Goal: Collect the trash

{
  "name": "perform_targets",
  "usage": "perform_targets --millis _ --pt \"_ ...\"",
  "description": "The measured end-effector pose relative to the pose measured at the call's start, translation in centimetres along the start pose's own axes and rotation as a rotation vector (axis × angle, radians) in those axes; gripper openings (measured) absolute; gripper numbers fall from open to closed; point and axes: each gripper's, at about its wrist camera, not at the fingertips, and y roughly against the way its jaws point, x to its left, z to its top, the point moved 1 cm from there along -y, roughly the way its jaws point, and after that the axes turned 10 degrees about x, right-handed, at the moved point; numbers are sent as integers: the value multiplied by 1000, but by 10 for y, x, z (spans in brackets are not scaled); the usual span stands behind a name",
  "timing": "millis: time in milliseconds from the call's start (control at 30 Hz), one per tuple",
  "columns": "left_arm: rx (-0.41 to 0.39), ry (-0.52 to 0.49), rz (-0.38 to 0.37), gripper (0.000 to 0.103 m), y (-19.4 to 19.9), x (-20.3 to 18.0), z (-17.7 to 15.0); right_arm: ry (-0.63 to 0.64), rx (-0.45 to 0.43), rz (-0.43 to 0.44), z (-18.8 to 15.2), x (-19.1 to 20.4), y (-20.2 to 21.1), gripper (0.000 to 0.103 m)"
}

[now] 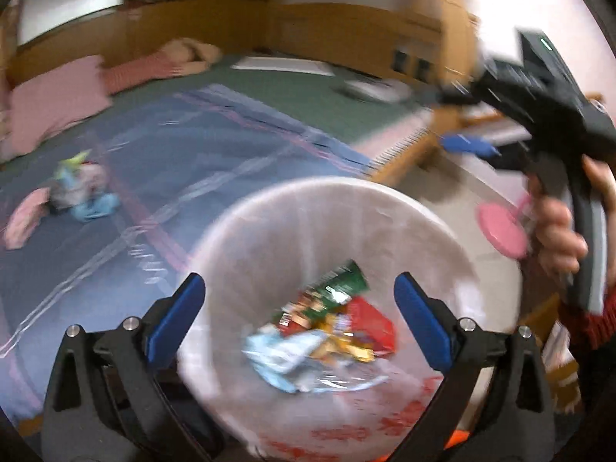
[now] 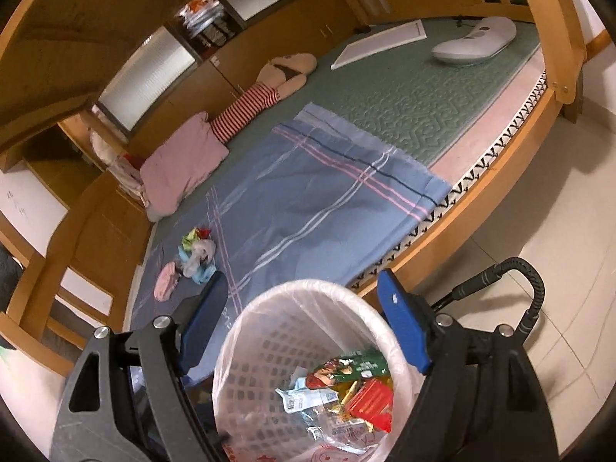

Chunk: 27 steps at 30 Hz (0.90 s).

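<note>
The waste basket is white perforated plastic lined with a thin, glossy film bag. Shiny foil and paper wrappers lie inside (crumpled). The bed frame is smooth varnished wood; the blue sheet is matt woven cloth.

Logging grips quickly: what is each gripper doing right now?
Left gripper: open, holding nothing.
Right gripper: open, holding nothing.

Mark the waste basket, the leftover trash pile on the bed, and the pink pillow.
waste basket (image 2: pixel 308 288): right wrist view, far rim.
trash pile (image 2: pixel 194 258): right wrist view, middle of the crumpled wrappers.
pink pillow (image 2: pixel 181 161): right wrist view, centre of its top face.
</note>
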Motion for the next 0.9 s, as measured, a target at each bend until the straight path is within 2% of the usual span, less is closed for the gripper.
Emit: perform_targets --millis 167,400,500,600,733,900 --pt "-12 177 166 98 12 56 1 24 55 -23 -7 10 -15 79" --pt "3 381 223 98 16 115 -9 68 153 -54 -15 28 -43 79" --pt "6 420 261 98 14 128 -15 97 208 -68 -20 41 -58 79" --pt "9 440 323 98 15 140 -21 129 210 -69 -23 50 -63 79" --pt "-24 460 391 98 27 153 -27 143 213 -63 -30 57 -71 79" --pt "-37 486 435 98 23 176 -21 174 226 -97 -32 62 -81 78"
